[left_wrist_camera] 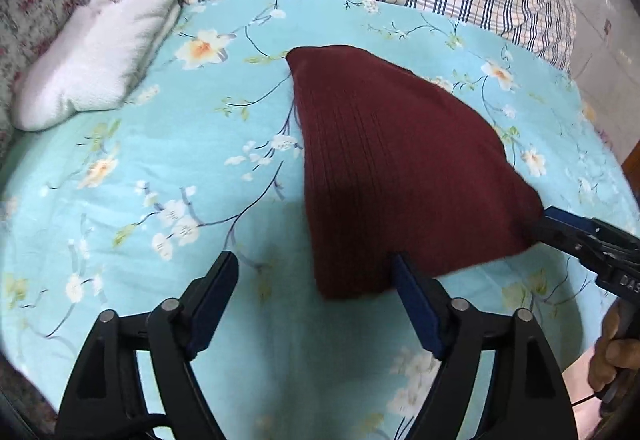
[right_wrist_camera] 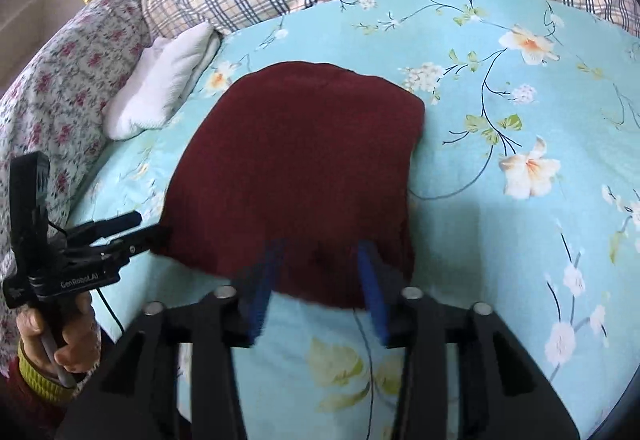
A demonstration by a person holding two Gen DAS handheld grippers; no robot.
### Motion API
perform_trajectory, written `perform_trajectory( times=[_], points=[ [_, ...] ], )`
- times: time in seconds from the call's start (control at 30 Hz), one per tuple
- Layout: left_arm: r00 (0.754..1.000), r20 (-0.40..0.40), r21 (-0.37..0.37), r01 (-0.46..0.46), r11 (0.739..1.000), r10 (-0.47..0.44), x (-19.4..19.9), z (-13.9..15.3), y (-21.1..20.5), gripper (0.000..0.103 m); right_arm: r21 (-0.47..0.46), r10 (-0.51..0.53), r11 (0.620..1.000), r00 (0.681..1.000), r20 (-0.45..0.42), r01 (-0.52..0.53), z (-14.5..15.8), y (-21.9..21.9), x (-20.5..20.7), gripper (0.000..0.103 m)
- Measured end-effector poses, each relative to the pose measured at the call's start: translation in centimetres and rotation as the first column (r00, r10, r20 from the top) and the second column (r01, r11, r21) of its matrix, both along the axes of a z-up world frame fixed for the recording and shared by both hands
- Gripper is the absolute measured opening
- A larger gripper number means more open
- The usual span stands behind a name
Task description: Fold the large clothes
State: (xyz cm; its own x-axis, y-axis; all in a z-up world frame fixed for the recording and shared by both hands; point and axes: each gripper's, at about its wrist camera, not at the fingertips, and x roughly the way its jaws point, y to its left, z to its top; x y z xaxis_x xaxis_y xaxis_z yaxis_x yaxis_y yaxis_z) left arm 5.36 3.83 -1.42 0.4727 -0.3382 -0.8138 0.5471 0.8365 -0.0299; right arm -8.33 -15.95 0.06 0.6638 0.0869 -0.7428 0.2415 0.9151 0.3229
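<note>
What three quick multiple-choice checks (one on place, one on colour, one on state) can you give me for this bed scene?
1. Relative to the garment, the white pillow lies:
A. to its left
B. on top of it
C. to its right

2. The garment is:
A. navy
B. dark red
C. green

3. The left tool is:
A. shut on the garment
B. shut on the pillow
C. open

Answers:
1. A: the pillow sits apart on the floral sheet, to the garment's left.
2. B: its ribbed knit is dark red.
3. C: its fingers stand wide apart, gripping nothing.
</note>
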Motion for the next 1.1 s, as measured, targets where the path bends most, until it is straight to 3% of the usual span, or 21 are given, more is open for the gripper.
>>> perform_trajectory(
  times=[0.1, 0.27, 0.37, 0.53, 0.67, 0.9, 1.1],
  points=[
    [1.000, 0.029, 0.041, -0.007, 0.999, 0.006, -1.7, 0.3, 0.6, 0.083, -0.014, 0.012, 1.000, 1.000, -0.007, -0.012, 0.3, 0.9, -1.3, 0.050],
    [0.994, 0.105, 0.099, -0.023, 0.995, 0.012, -4.8, 0.4, 1.7, 0.083, -0.041, 0.009, 0.999, 1.000, -0.013, -0.009, 0.6, 1.7, -3.5, 0.071],
    [0.992, 0.125, 0.114, -0.021, 0.993, 0.006, -6.2, 0.0, 2.5, 0.083, -0.082, 0.013, 0.997, 1.000, -0.009, -0.014, 1.0, 2.4, -4.8, 0.077],
    [0.987, 0.162, 0.186, -0.018, 0.982, -0.012, -7.5, -0.4, 3.0, 0.083, -0.124, 0.024, 0.992, 1.000, -0.015, -0.026, 1.1, 3.3, -6.2, 0.079],
    [0.986, 0.164, 0.171, -0.024, 0.985, -0.005, -7.9, 0.5, 3.6, 0.086, -0.131, 0.036, 0.991, 0.999, -0.029, -0.039, 0.8, 3.8, -6.7, 0.080],
    [0.968, 0.252, 0.167, -0.053, 0.985, 0.010, -8.1, 3.2, 3.5, 0.094, -0.144, 0.052, 0.988, 0.998, -0.018, -0.054, 1.8, 4.2, -6.9, 0.081],
    [0.963, 0.271, 0.166, -0.048, 0.985, 0.001, -7.9, 4.3, 3.1, 0.095, -0.143, 0.074, 0.987, 0.997, -0.009, -0.074, 2.7, 4.5, -6.5, 0.081]
  ],
)
